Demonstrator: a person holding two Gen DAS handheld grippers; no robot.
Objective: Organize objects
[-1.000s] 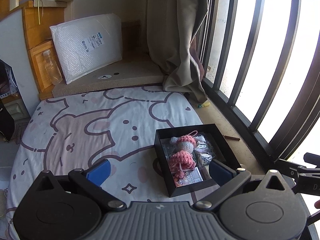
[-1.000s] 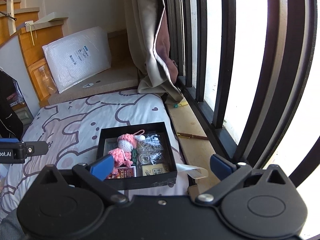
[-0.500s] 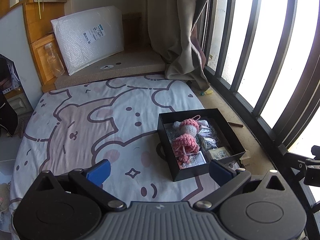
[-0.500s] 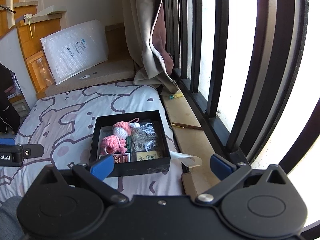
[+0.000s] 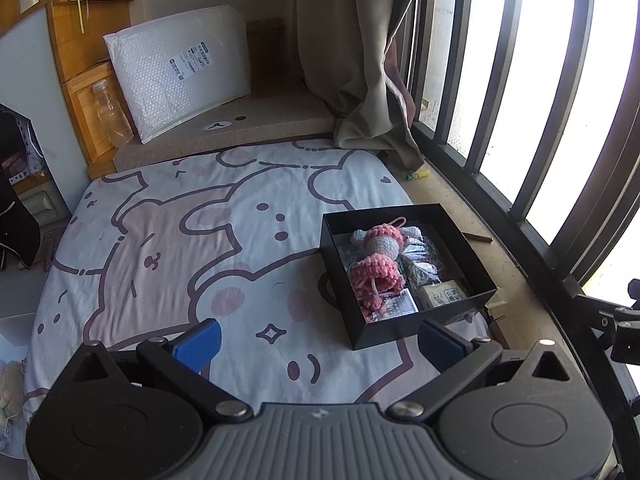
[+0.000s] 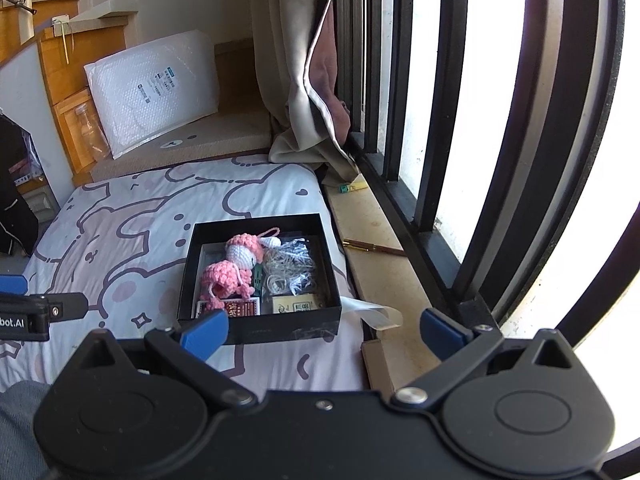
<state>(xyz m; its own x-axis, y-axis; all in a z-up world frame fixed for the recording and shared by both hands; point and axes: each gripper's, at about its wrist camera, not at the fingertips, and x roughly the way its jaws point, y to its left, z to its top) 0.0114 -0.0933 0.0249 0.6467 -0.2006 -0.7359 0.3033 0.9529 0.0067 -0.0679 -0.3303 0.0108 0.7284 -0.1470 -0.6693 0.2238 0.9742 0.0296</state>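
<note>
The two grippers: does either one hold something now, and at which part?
Nothing is held. The left gripper and right gripper are both open and empty.

Bright sun pours in through the window (image 5: 500, 80) at three o'clock, glaring white. The bed (image 5: 200, 220) is well lit and sharp. Edges bend round, and the corners go dark.

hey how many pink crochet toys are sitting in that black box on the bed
2. One pink crochet toy lies toward the front left of the black box; a pink-and-white crochet toy lies just behind it, touching it. More could be hidden under them.
</note>
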